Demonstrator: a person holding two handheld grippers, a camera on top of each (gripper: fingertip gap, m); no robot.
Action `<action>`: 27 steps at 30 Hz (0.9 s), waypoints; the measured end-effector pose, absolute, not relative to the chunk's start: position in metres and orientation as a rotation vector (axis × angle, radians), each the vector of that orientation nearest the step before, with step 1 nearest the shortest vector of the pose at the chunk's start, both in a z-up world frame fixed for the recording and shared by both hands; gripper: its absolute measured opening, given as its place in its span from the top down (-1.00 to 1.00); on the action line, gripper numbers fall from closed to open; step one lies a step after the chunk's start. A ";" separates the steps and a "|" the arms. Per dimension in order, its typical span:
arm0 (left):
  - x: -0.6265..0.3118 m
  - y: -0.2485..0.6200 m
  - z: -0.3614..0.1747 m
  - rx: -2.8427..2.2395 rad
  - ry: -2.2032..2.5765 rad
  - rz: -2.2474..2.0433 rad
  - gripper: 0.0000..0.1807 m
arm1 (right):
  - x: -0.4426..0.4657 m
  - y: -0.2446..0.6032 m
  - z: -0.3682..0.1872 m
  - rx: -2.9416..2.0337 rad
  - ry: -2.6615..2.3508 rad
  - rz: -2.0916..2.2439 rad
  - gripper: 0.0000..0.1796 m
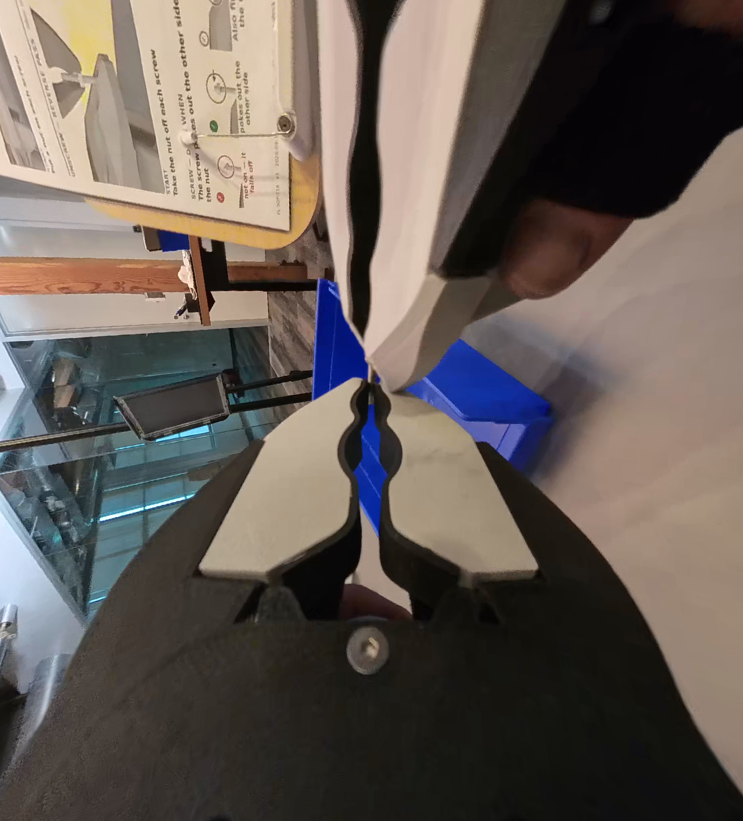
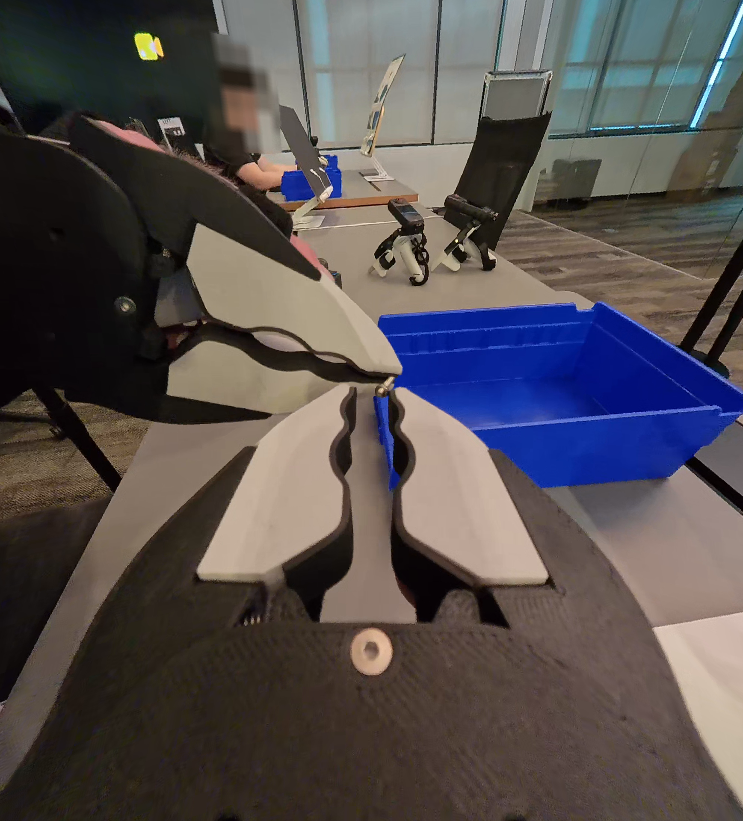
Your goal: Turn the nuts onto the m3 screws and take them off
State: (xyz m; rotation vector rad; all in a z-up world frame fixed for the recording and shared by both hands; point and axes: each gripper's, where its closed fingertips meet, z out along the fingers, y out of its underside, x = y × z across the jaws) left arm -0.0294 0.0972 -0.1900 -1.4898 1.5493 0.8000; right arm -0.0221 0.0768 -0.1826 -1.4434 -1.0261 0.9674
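Grey tabletop (image 2: 538, 555) fills the near ground of a glass-walled office, and a blue bin (image 2: 583, 400) is seen on it just beyond both tools, open side up and, as far as can be made out, with nothing in it; further tables, parked grippers and a seated person are set well back.

The m3 screw (image 2: 386, 385) is held out in the air, pinched at the very tip of the left gripper (image 2: 389, 371), whose fingers are closed on its shank; the small metal end, which may be head or nut, cannot be told apart at this size. In the right wrist view the screw's long axis is tilted, running from the upper right at the left fingers down and to the left, so that its free end is pointed toward the gap of the right gripper (image 2: 371, 393).

The right gripper's fingers are kept narrow but not shut, a slim gap being left between their tips; the screw's end lies just at that gap, at or almost touching the right-hand tip, and contact cannot be confirmed. In the left wrist view the right gripper (image 1: 371, 368) is met tip to tip with the left gripper (image 1: 371, 388), the screw (image 1: 372, 383) being barely visible between them.

The right gripper is judged to be the one nearer the free end; its closing and turning about the screw's tilted axis would be called for, with alignment to that axis the critical matter.
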 end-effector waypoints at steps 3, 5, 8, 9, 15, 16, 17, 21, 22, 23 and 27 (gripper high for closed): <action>-0.025 0.098 -0.192 -1.477 1.548 0.809 0.99 | -0.019 0.081 -0.184 -1.461 -1.020 0.958 0.94; -0.023 0.098 -0.192 -1.471 1.549 0.808 0.99 | -0.016 0.082 -0.182 -1.451 -1.009 0.959 0.93; -0.023 0.098 -0.192 -1.458 1.556 0.832 0.99 | -0.017 0.082 -0.182 -1.453 -1.014 0.953 0.94; -0.023 0.098 -0.191 -1.451 1.553 0.833 0.99 | -0.016 0.082 -0.182 -1.446 -1.012 0.949 0.94; -0.021 0.094 -0.189 -1.451 1.536 0.796 0.98 | -0.014 0.079 -0.177 -1.397 -1.036 0.927 0.95; -0.021 0.094 -0.187 -1.447 1.530 0.788 0.98 | -0.014 0.079 -0.177 -1.389 -1.039 0.926 0.95; -0.020 0.094 -0.186 -1.444 1.525 0.780 0.98 | -0.013 0.078 -0.176 -1.380 -1.046 0.925 0.95; -0.017 0.089 -0.181 -1.462 1.492 0.656 0.87 | -0.002 0.075 -0.165 -1.323 -1.082 0.949 0.95; -0.017 0.087 -0.178 -1.479 1.471 0.599 0.83 | 0.003 0.072 -0.160 -1.296 -1.087 0.992 0.95; -0.017 0.086 -0.176 -1.494 1.447 0.540 0.80 | 0.008 0.072 -0.156 -1.293 -1.080 1.021 0.95; -0.006 0.075 -0.169 -1.522 1.335 0.202 0.72 | 0.030 0.067 -0.144 -1.229 -1.082 1.180 0.95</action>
